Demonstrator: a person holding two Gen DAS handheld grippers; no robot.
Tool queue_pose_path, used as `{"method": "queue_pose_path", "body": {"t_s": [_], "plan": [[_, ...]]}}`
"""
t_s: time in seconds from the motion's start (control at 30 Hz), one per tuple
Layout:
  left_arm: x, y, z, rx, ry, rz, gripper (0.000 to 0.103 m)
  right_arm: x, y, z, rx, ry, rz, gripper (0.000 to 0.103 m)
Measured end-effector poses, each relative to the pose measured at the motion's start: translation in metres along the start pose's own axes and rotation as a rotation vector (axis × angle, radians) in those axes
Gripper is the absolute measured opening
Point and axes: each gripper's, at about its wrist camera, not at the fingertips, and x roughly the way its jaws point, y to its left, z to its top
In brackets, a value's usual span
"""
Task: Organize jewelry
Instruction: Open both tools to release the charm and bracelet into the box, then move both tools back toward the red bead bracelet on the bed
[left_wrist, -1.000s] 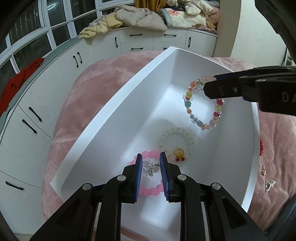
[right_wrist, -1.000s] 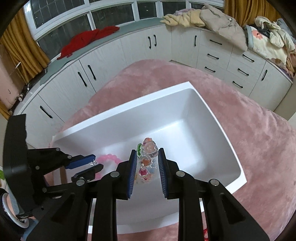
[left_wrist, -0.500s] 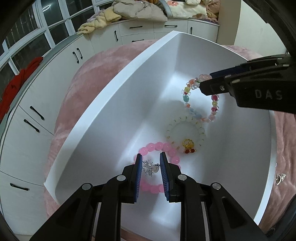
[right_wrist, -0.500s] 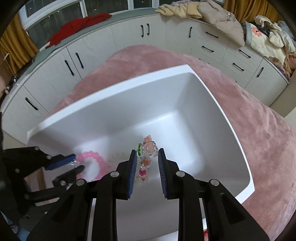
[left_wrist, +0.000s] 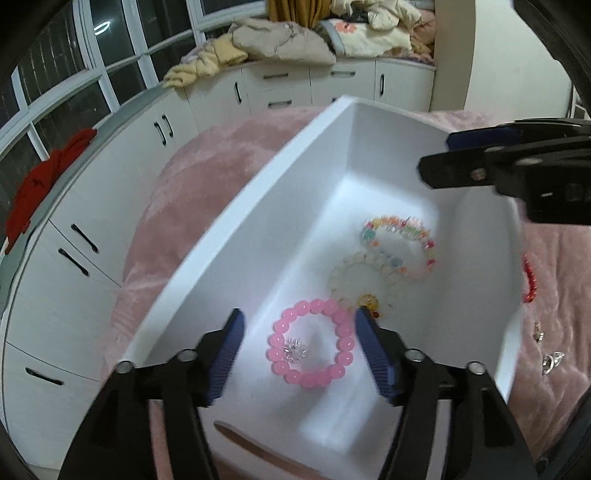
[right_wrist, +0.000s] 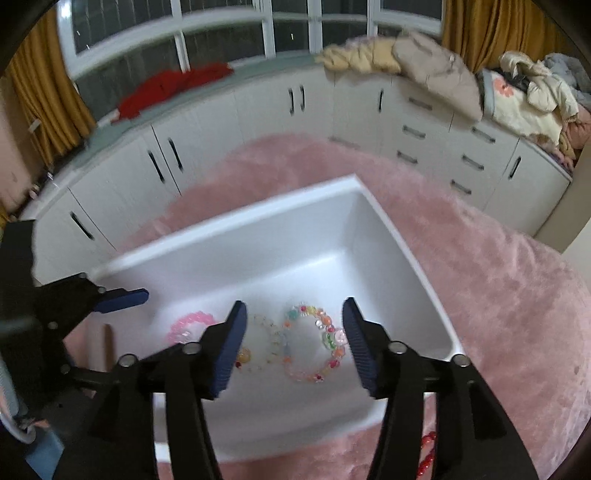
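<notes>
A white bin (left_wrist: 236, 221) (right_wrist: 402, 251) sits on a pink plush cover. On its floor lie a pink bead bracelet (left_wrist: 310, 341) (right_wrist: 190, 325) with a small silver charm (left_wrist: 294, 350) inside its ring, a pale white bracelet (left_wrist: 354, 280) (right_wrist: 266, 347) with a gold charm, and a multicolour bead bracelet (left_wrist: 400, 243) (right_wrist: 314, 347). My left gripper (left_wrist: 299, 349) is open and empty above the pink bracelet. My right gripper (right_wrist: 293, 343) is open and empty above the multicolour bracelet; it also shows in the left wrist view (left_wrist: 454, 162).
On the pink cover (right_wrist: 498, 295) right of the bin lie a red bead piece (left_wrist: 530, 277) (right_wrist: 426, 456) and small silver pieces (left_wrist: 550, 360). White cabinets (right_wrist: 258, 122) with piled clothes (left_wrist: 280, 40) curve round the back.
Both grippers opened and rose. The silver charm dropped inside the pink bracelet's ring. The multicolour bracelet dropped to the bin floor beside the white one.
</notes>
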Motion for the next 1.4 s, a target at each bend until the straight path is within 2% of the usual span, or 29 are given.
{"method": "queue_pose_path", "body": {"t_s": [0.13,0.2,0.33,0.5,0.7,0.87,1.1,1.23,1.4], "plan": [[-0.022,-0.006,0.005,-0.002,-0.060,-0.011,0.076,-0.048,-0.021,-0.011,0.039,-0.101,0.022,0.066],[-0.033,-0.009,0.007,-0.001,-0.090,-0.022,0.080,-0.074,-0.036,-0.022,0.056,-0.143,0.014,0.066],[-0.057,-0.032,0.014,0.027,-0.152,-0.033,0.087,-0.121,-0.072,-0.047,0.071,-0.205,-0.054,0.077],[-0.077,-0.071,0.024,0.079,-0.215,-0.072,0.091,-0.149,-0.105,-0.079,0.087,-0.214,-0.136,0.078],[-0.089,-0.135,0.025,0.185,-0.263,-0.155,0.092,-0.150,-0.139,-0.119,0.167,-0.186,-0.158,0.078],[-0.091,-0.173,0.019,0.257,-0.282,-0.198,0.092,-0.141,-0.146,-0.140,0.189,-0.166,-0.168,0.078],[-0.080,-0.193,0.003,0.269,-0.265,-0.258,0.093,-0.126,-0.143,-0.155,0.178,-0.144,-0.165,0.077],[-0.062,-0.202,-0.010,0.274,-0.229,-0.309,0.093,-0.113,-0.144,-0.160,0.200,-0.128,-0.143,0.074],[-0.040,-0.213,-0.023,0.292,-0.198,-0.322,0.093,-0.089,-0.141,-0.168,0.207,-0.074,-0.118,0.062]]}}
